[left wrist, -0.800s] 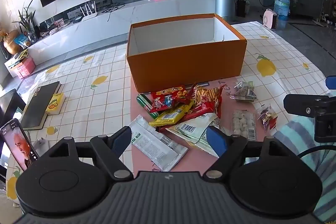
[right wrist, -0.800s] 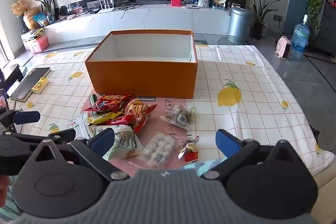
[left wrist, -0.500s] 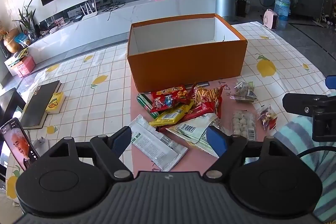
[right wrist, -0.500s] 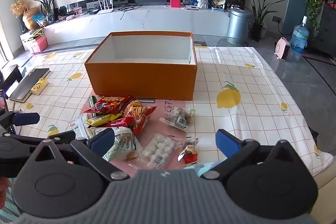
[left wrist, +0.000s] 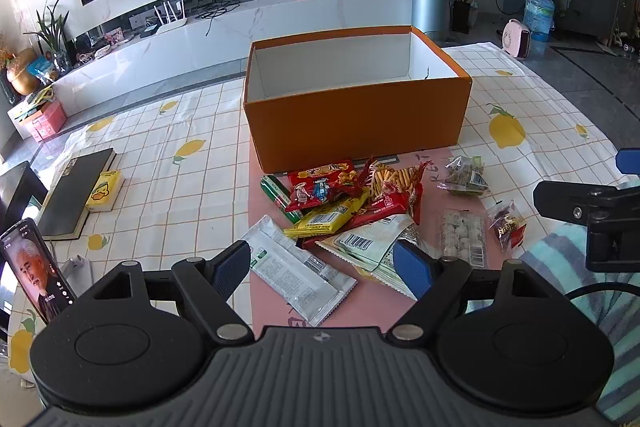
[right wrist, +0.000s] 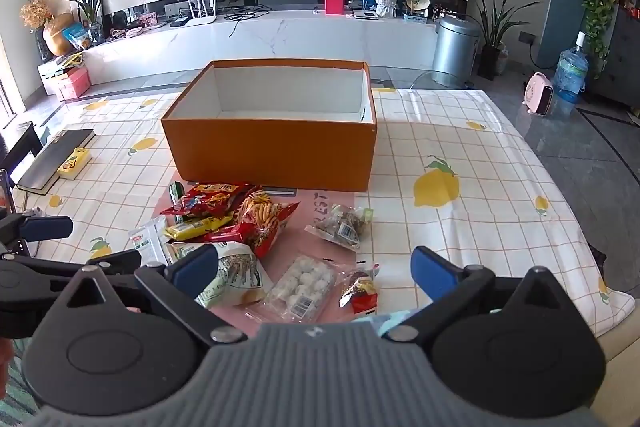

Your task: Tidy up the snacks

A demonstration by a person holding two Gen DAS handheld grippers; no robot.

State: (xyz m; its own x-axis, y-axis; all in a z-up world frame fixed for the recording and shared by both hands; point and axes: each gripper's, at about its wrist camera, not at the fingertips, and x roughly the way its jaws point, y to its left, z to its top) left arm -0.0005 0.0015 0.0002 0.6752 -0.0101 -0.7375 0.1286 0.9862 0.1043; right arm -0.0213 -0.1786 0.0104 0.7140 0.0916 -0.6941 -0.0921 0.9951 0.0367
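An open orange box (left wrist: 356,123) stands on the table, also in the right wrist view (right wrist: 276,151), and nothing shows inside it. A pile of snack packets lies on a pink mat (left wrist: 264,299) in front of it: red bags (left wrist: 324,183), a yellow bar (left wrist: 328,219), a white pouch (left wrist: 296,271), a clear tray of white balls (right wrist: 302,281), a small red packet (right wrist: 362,291) and a clear bag of brown sweets (right wrist: 342,227). My left gripper (left wrist: 322,269) is open above the near packets. My right gripper (right wrist: 314,273) is open above the tray of balls.
A lemon-print cloth (right wrist: 460,163) covers the table. A black book (left wrist: 68,195) with a yellow box (left wrist: 105,189) lies at the left. A phone (left wrist: 32,267) stands at the near left. A striped cloth (left wrist: 592,291) lies at the near right.
Both grippers have shifted very slightly; the right view has lifted a little. Nothing was taken hold of or moved.
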